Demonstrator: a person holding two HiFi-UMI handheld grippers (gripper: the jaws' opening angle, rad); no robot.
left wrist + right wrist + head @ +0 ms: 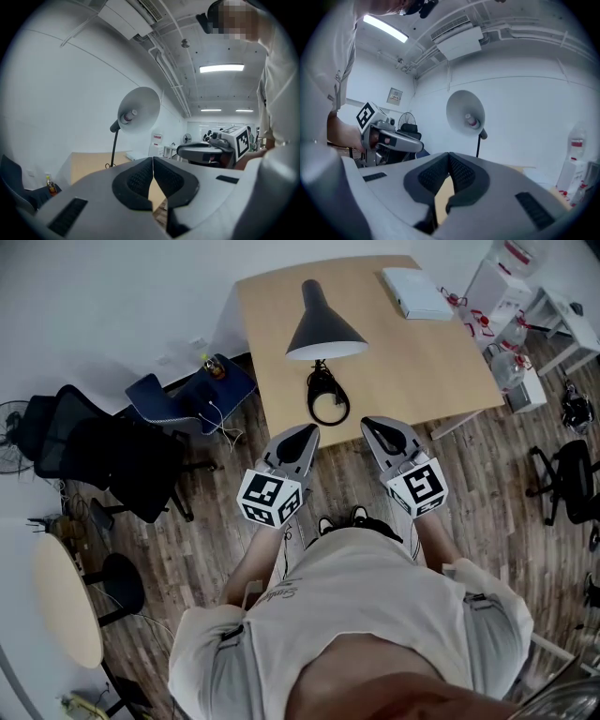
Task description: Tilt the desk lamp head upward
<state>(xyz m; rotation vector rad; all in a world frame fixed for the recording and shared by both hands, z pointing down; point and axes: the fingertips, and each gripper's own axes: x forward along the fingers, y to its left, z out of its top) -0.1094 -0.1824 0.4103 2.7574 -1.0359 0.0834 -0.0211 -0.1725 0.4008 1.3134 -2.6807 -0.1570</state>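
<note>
Left gripper (306,434) and right gripper (374,426) hang clenched and empty short of the dark cone-shaped desk lamp head (323,324), so a closed-jaw shove might tip what looks like a light black ring-like base (322,385).

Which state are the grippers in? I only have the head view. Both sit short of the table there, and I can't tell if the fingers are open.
Observer: In the left gripper view, the left gripper has its fingers closed tip to tip, with nothing between them.
Reviewer: And the right one?
Observer: The right gripper is the same: fingers together, empty.
Reviewer: What does the lamp look like from down there?
Observer: Both gripper views look into the open face of the lamp, and its bulb shows inside.
</note>
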